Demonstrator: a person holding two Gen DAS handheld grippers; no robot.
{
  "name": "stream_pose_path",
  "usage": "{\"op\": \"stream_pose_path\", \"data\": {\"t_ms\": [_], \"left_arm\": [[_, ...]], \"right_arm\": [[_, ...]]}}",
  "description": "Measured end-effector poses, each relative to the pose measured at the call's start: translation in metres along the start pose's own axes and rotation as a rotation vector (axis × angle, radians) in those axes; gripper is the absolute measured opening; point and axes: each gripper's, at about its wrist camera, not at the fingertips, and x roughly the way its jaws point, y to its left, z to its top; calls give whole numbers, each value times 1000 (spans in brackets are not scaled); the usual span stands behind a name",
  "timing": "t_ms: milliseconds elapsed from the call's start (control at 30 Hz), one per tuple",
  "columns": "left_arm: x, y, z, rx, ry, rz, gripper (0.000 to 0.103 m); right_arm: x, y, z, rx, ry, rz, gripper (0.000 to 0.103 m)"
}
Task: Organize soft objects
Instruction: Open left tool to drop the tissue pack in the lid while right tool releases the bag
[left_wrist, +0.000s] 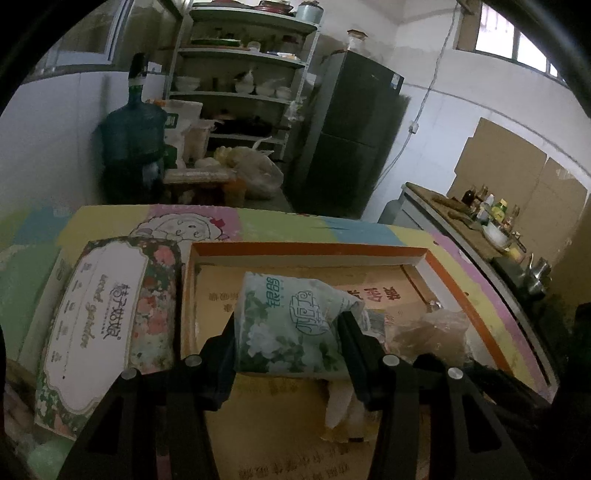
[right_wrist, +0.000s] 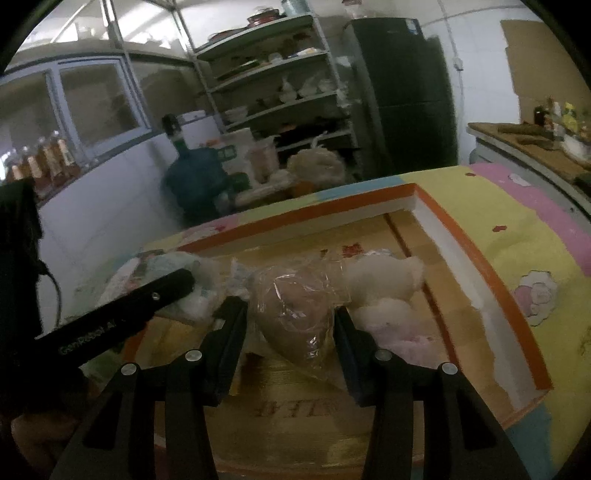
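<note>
My left gripper (left_wrist: 290, 332) is shut on a pale green floral tissue pack (left_wrist: 291, 321) and holds it over the shallow orange-rimmed cardboard box (left_wrist: 306, 251). A larger floral tissue pack (left_wrist: 107, 317) lies left of the box on the mat. My right gripper (right_wrist: 290, 325) is shut on a beige soft item in clear plastic wrap (right_wrist: 295, 314), inside the same box (right_wrist: 480, 258). A white plush toy (right_wrist: 384, 280) and a pinkish soft item (right_wrist: 402, 339) lie in the box to its right. The left gripper's finger (right_wrist: 147, 299) shows at left in the right wrist view.
The box rests on a colourful cartoon mat (left_wrist: 110, 221). Behind stand a water jug (left_wrist: 133, 136), metal shelves (left_wrist: 243, 92) with dishes, a dark fridge (left_wrist: 351, 136), plastic bags on the floor, and a counter (left_wrist: 480, 221) with bottles at right.
</note>
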Motion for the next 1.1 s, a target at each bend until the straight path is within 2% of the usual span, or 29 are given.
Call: {"op": "stream_pose_path", "data": {"t_ms": [167,333,600,667,767,833,1100], "left_arm": [[5,-3,2,12,16,8,51],[8,-2,3,-6,22,-16,52],[-1,-4,6,-15,-1,32,57],[-6,-5,6,-11,-20,41,66],[-18,-8,5,5,-58,40,82],[-28,-11,4,22,-83,33,84],[-73,-15,-4,57,-173,-17,85]], "right_arm": [[2,-4,1,13,2,-21,49],[1,-9,0,39,-2,-21,49],[-6,-17,0,84,-29,16,56],[-8,-18,0,95,-38,24,59],[-11,-20,0,111,-53,26,70],[-15,-21,0,121,-71,29,74],[-43,-23,-3,159,-210,79,75]]}}
